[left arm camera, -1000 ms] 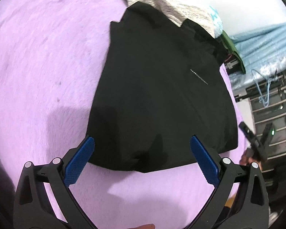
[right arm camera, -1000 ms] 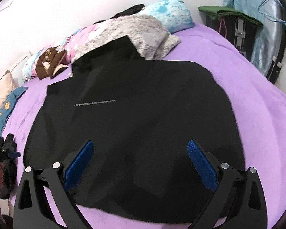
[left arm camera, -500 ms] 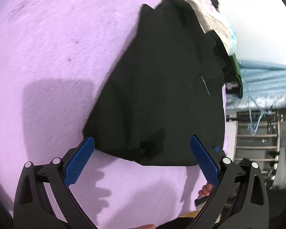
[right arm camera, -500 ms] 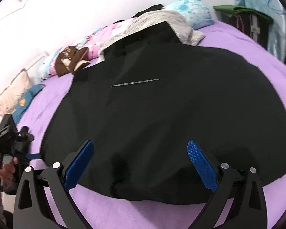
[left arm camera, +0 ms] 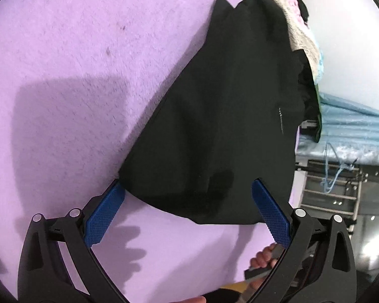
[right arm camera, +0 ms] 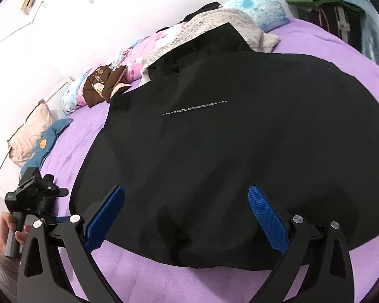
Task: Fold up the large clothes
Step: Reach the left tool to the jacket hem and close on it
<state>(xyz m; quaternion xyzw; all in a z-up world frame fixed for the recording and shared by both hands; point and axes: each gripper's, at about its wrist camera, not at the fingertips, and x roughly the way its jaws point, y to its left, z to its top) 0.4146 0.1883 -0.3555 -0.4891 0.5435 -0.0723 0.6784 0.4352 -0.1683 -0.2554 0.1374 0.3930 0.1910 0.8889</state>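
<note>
A large black garment (right arm camera: 227,151) with a thin line of white print lies spread flat on a purple bed (right arm camera: 315,38). It also shows in the left wrist view (left arm camera: 227,113). My left gripper (left arm camera: 188,209) is open and empty, just above the garment's near left hem corner. My right gripper (right arm camera: 187,217) is open and empty, low over the near hem toward the right. The left gripper's handle and the hand on it show in the right wrist view (right arm camera: 27,202).
A pile of clothes and pillows (right arm camera: 214,25) lies along the wall past the garment's collar. A pale pillow and a blue cushion (right arm camera: 43,146) lie at the left. Light blue fabric and a metal rack (left arm camera: 341,176) stand beside the bed.
Both grippers have come lower and nearer to the garment's near hem. The left one has moved toward the hem's left corner. The jaws stay open.
</note>
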